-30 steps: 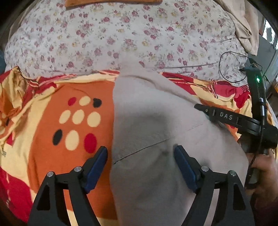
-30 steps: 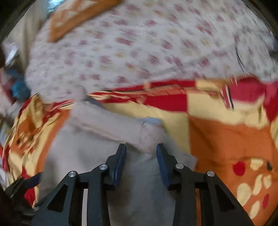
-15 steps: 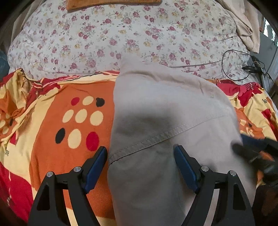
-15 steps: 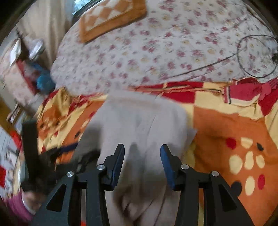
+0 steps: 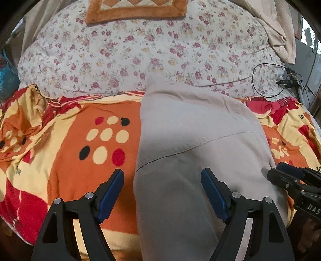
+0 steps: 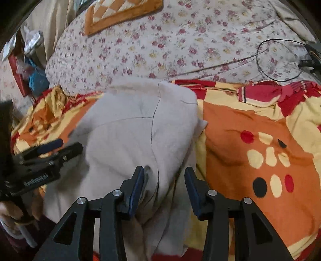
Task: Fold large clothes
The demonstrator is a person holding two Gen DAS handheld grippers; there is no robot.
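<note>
On bright blanket point(image 5: 66, 160), grey garment point(image 5: 192, 152) lies between both grippers' wide, empty jaws.

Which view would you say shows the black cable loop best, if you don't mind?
The right wrist view: the cable shows as a full loop on the floral sheet. In the left wrist view the cable sits smaller near the right edge, though its loop is still visible.

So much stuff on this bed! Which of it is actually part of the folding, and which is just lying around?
Part of the job:
- large beige-grey cloth garment, lying folded on the blanket
- left gripper, open over it
- right gripper, open over it

Just lying about:
- orange, red and yellow patterned blanket
- white floral bedsheet
- brown-bordered quilted mat
- thin black cable loop
</note>
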